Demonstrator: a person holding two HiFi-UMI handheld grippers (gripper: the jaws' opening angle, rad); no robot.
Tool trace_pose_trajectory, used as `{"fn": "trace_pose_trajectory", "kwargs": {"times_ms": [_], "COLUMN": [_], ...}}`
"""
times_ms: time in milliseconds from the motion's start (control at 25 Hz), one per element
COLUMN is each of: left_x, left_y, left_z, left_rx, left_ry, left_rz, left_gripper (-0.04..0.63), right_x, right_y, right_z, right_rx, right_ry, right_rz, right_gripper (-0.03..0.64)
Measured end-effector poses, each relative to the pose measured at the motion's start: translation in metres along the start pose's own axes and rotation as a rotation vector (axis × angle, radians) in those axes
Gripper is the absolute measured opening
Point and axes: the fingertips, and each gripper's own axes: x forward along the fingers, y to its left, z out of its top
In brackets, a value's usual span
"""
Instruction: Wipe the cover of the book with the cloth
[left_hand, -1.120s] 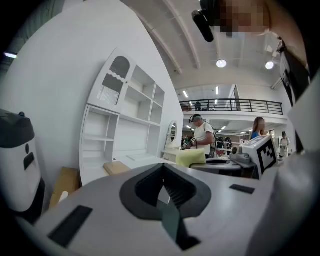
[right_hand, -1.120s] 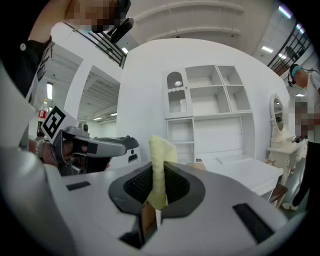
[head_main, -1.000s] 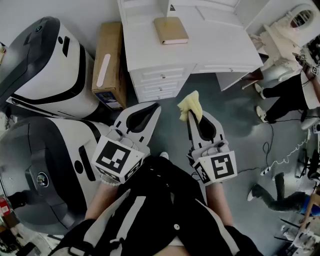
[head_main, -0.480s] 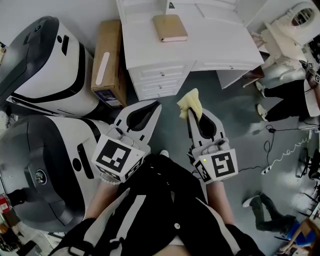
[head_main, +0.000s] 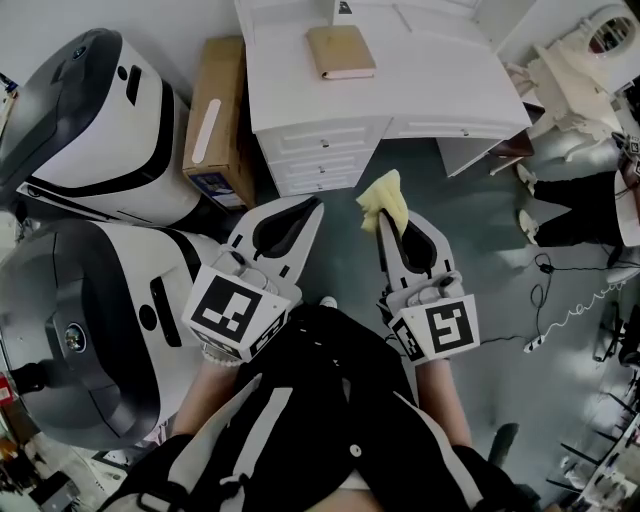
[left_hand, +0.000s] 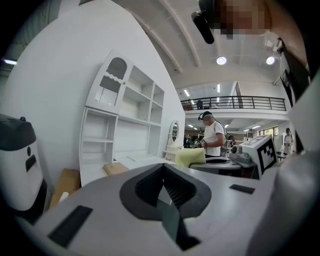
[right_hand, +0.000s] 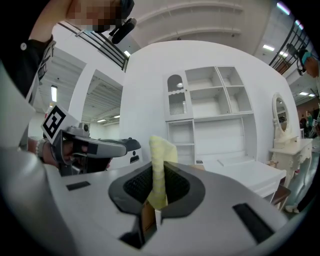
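Book (head_main: 341, 52) on white desk (head_main: 440, 90), grey floor (head_main: 480, 230)

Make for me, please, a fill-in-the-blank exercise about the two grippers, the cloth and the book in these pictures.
1. The right gripper is shut on a cloth whose colour is ___.
2. The left gripper has its jaws together and holds ___.
3. The book lies on the white desk, and it is ___ (open or closed).

Missing words: yellow; nothing; closed.
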Motion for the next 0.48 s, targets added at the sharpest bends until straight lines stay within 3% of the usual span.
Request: {"fn": "trace_pose_trajectory", "kwargs": {"times_ms": [480], "left_x": [0.003], "left_y": [-0.022], "left_z": [-0.004], "left_rx": [0.007], "left_ry": [-0.012], "left_rz": [0.061], "left_gripper": [0.002], "right_x": [-0.022], "right_y": [-0.024], "right_z": [-0.01], "right_rx": [0.019], "right_ry": [-0.004], "right_rz": [0.02], "right_gripper": [0.037]}}
